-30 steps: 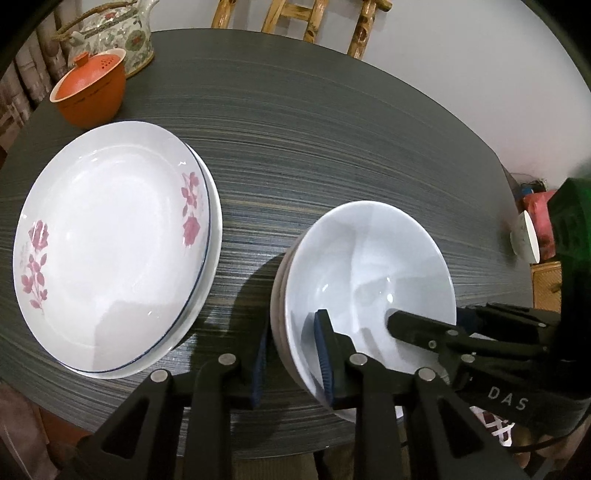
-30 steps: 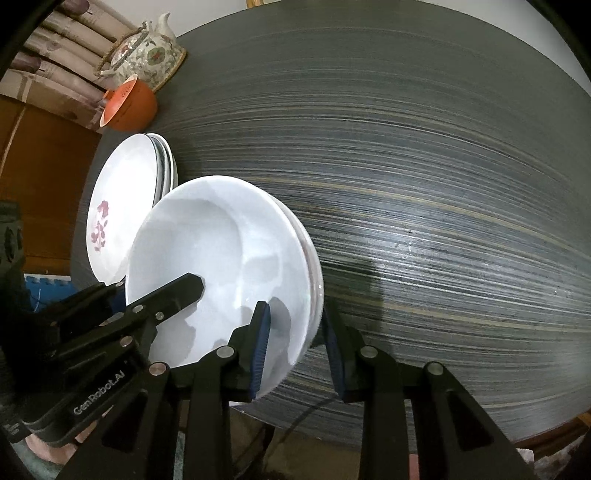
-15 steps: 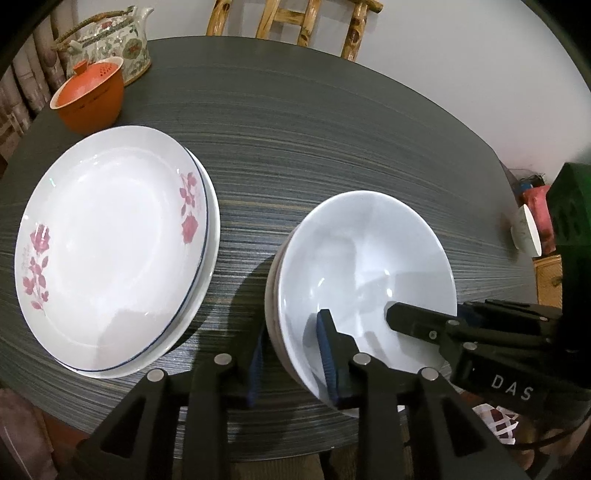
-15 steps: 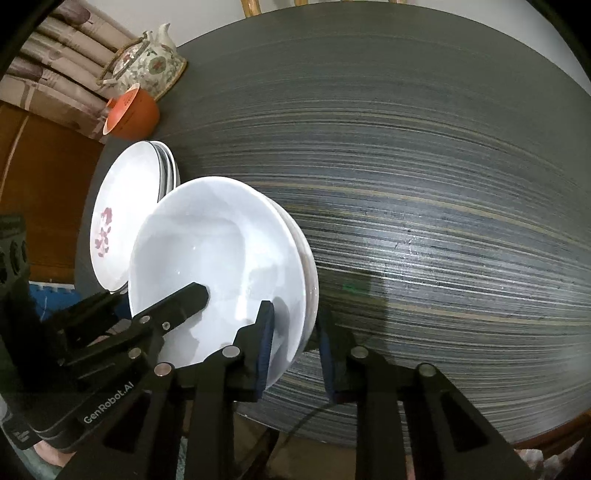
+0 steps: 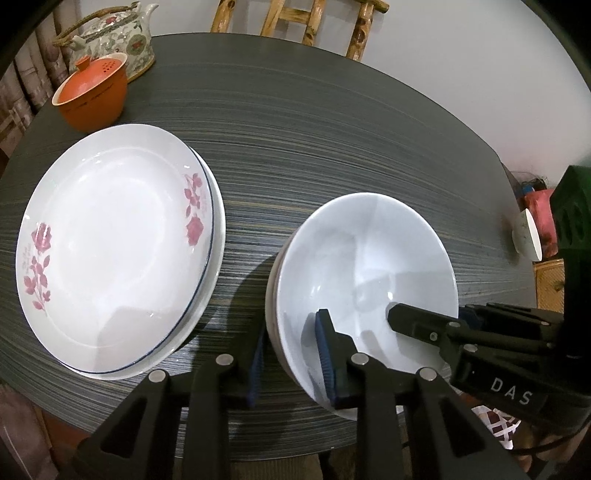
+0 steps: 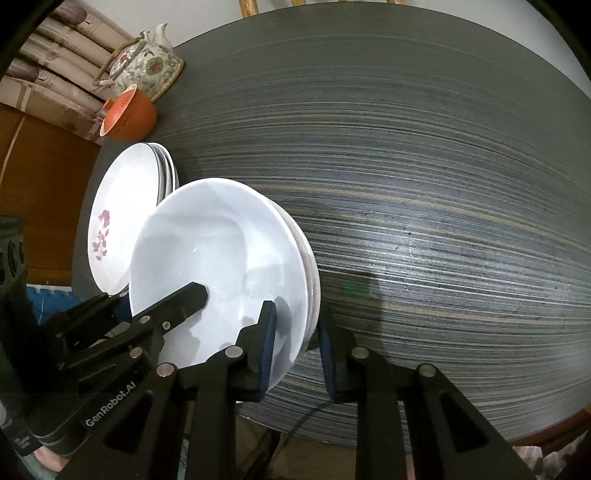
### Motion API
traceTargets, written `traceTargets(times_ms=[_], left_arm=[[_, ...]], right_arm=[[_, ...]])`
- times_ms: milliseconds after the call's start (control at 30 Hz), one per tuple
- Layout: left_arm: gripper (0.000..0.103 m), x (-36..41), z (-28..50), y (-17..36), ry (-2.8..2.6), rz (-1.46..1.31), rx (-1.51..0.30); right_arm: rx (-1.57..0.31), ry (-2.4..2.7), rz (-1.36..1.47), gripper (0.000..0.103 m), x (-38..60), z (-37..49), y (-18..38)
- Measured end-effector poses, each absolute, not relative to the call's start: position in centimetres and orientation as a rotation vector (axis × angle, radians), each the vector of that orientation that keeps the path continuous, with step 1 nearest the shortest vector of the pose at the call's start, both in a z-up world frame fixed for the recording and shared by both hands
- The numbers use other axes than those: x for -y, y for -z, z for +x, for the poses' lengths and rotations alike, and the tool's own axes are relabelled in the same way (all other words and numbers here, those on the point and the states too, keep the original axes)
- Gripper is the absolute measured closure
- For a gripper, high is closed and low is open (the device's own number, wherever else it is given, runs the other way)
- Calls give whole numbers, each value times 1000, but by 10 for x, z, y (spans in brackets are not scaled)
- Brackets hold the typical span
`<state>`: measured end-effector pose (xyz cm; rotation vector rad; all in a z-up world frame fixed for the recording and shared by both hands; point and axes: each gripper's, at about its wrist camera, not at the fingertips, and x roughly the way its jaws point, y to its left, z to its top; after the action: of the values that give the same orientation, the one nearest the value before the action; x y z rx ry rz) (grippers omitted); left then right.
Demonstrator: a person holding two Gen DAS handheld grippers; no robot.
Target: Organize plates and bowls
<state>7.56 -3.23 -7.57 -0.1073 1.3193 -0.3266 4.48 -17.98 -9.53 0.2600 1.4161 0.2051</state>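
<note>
A stack of plain white bowls (image 5: 364, 266) sits near the front edge of the dark round table; it also shows in the right wrist view (image 6: 221, 258). My left gripper (image 5: 290, 362) straddles the stack's left rim, one pad inside, one outside. My right gripper (image 6: 297, 350) straddles the right rim the same way. Both sets of jaws look closed on the rim, though contact is hard to confirm. A stack of white plates with pink flowers (image 5: 114, 247) lies to the left of the bowls, and it also shows in the right wrist view (image 6: 118, 218).
An orange lidded cup (image 5: 92, 96) and a floral teapot (image 5: 114, 40) stand at the table's far left. A wooden chair (image 5: 295, 26) is behind the table. The striped tabletop (image 6: 424, 184) stretches right of the bowls. The table's front edge is close under both grippers.
Both grippers and the bowl stack have shifted slightly; the view has pulled back and up a little. The jaws hold the same place on the rims.
</note>
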Motion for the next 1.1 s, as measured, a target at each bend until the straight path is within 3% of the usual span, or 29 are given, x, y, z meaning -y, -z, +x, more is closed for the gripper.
traceTargets(times_ms=[1100], left_arm=[[78,-1,82,24,283,-149,-1262]], right_arm=[[-1376,-230,196,82,158,64,51]])
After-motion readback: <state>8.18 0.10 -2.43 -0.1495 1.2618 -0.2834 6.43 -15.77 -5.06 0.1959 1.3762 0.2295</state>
